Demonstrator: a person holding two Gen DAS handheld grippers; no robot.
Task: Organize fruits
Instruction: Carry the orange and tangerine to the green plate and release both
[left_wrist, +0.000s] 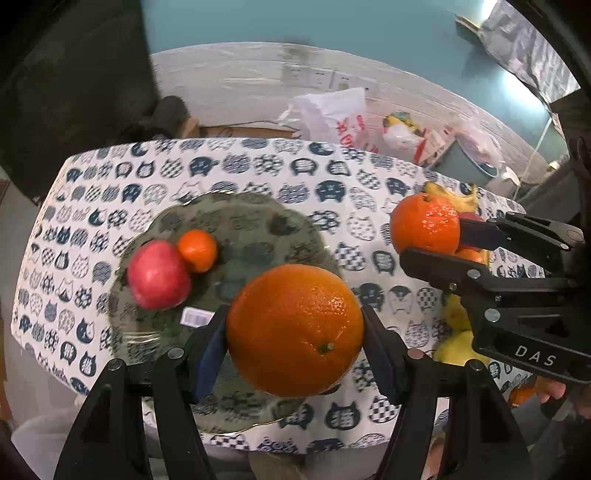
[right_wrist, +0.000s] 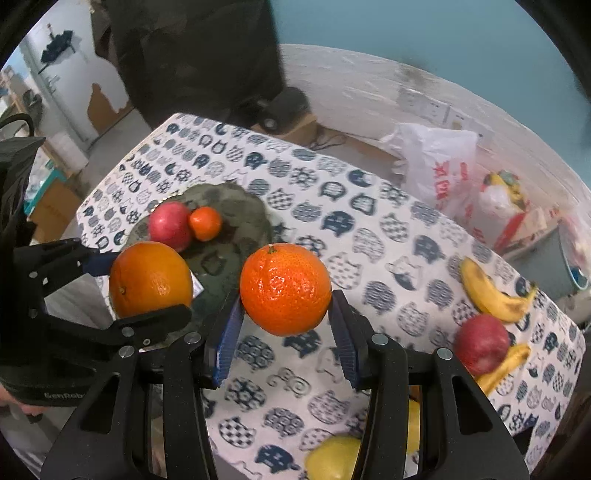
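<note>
Your right claw (left_wrist: 456, 242) hid most of the yellow bananas (left_wrist: 456, 197) and the yellow pear (left_wrist: 458, 349). In your right wrist view, the bottom edge cut that pear (right_wrist: 332, 459) off.

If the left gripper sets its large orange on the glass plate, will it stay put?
Probably not at once: the large round orange gripped by the left gripper may roll across the smooth, shallow-looking green glass plate. The red apple and small tangerine could stop it.

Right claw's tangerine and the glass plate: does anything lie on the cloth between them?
No. In the right wrist view only bare cat-print tablecloth shows between the held tangerine and the glass plate.
</note>
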